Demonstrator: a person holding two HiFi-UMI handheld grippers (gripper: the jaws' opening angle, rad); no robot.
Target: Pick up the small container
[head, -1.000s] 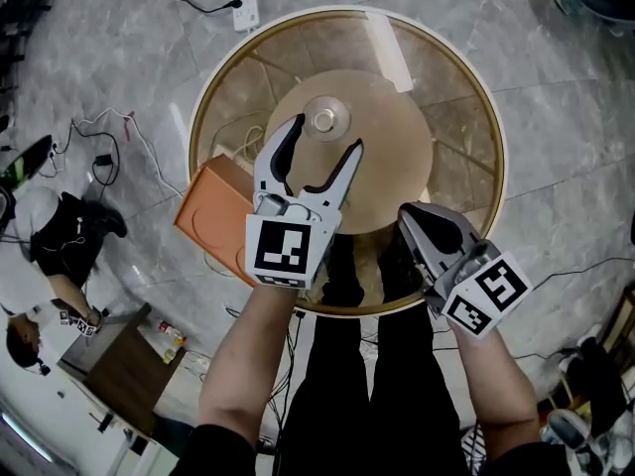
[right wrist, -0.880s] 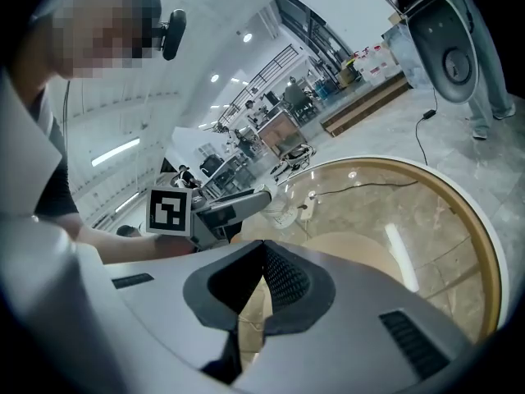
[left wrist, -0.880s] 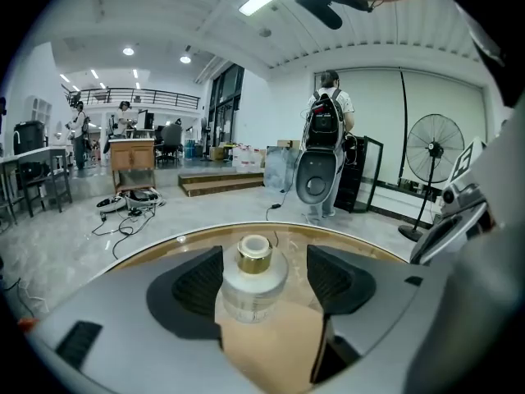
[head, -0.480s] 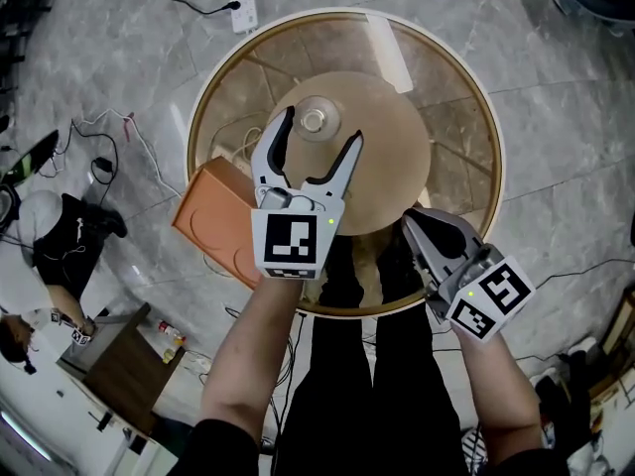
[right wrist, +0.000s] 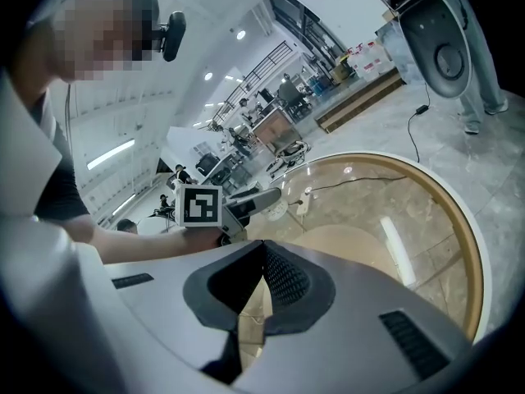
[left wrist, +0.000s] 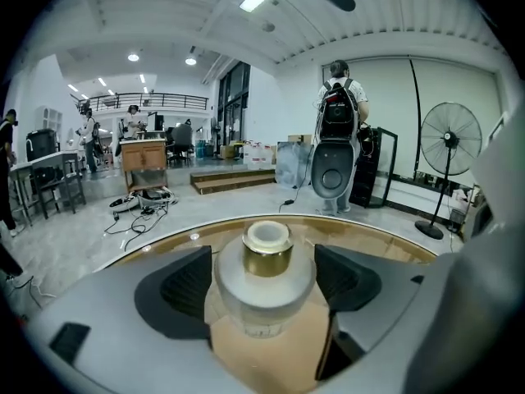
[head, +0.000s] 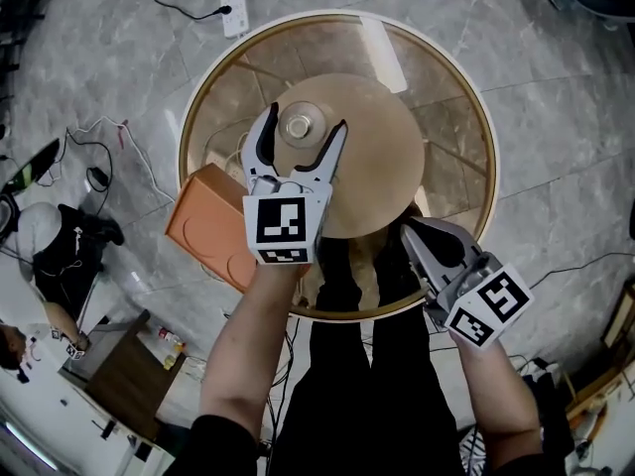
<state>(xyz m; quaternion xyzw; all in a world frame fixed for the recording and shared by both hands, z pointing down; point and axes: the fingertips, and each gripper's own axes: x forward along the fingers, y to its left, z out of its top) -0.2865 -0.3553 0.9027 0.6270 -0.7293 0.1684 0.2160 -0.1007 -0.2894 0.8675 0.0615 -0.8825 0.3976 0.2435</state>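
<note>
Hanging wide open, its jaws just spread further, the left gripper (head: 304, 127) straddles the container (left wrist: 264, 281) without touching it, near the table's (head: 458, 137) middle, a little toward the far-left edge; the right gripper (head: 412, 229) sits closed and empty by the near-right edge. The container looks like frosted glass, stiff, smooth, probably slippery and breakable, so the round body below the collar (left wrist: 267, 261) seems the place to pinch. Only the left gripper view shows that collar, the cap (left wrist: 267, 235) and the gaps beside both pads (left wrist: 184, 290).

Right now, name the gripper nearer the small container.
Left. The left gripper, its jaws just opened wider, straddles the small container; the right gripper, shut, sits well short of it.
</note>
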